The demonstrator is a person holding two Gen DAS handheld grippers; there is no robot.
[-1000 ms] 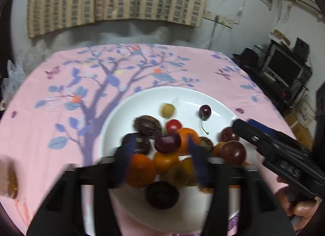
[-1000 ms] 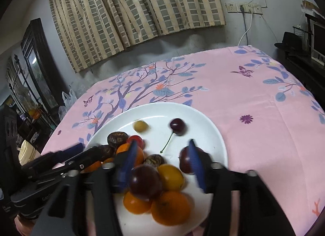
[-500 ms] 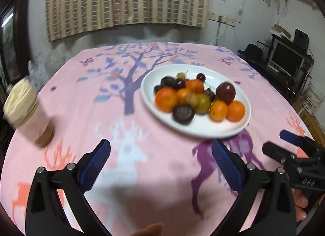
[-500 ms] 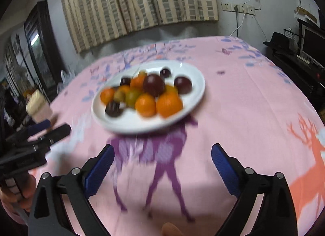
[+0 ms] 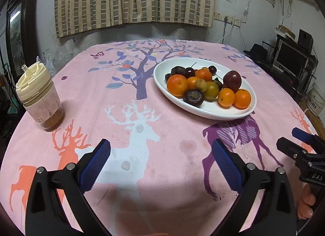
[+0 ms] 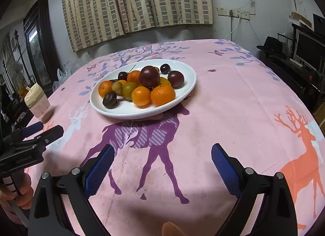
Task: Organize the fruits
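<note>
The fruit [image 5: 205, 85] sits heaped in a white plate [image 5: 211, 112] on the pink cloth [image 5: 142, 114] covering the surface, toward the far right in the left wrist view and left of centre in the right wrist view [image 6: 142, 112]. The pile holds oranges [image 6: 163, 95], dark plums [image 6: 149, 76], a greenish fruit [image 6: 129, 90] and cherries [image 6: 165, 68], all touching or just beside one another.

The left gripper [image 5: 160, 154] hangs over the near part of the cloth, jaws wide and holding nothing, well apart from the plate. The right gripper [image 6: 161, 156] is also near the front edge, jaws wide and empty, above the purple deer print [image 6: 146, 138]. Each gripper shows at the other view's side edge.

A lidded cup [image 5: 39, 98] with a brownish drink stands on the left of the surface, well apart from the plate. Nothing lies between either gripper and the plate. A striped curtain [image 5: 132, 0] hangs on the back wall, and a monitor [image 5: 290, 58] and a black hat [image 6: 271, 45] sit on furniture to the right.
</note>
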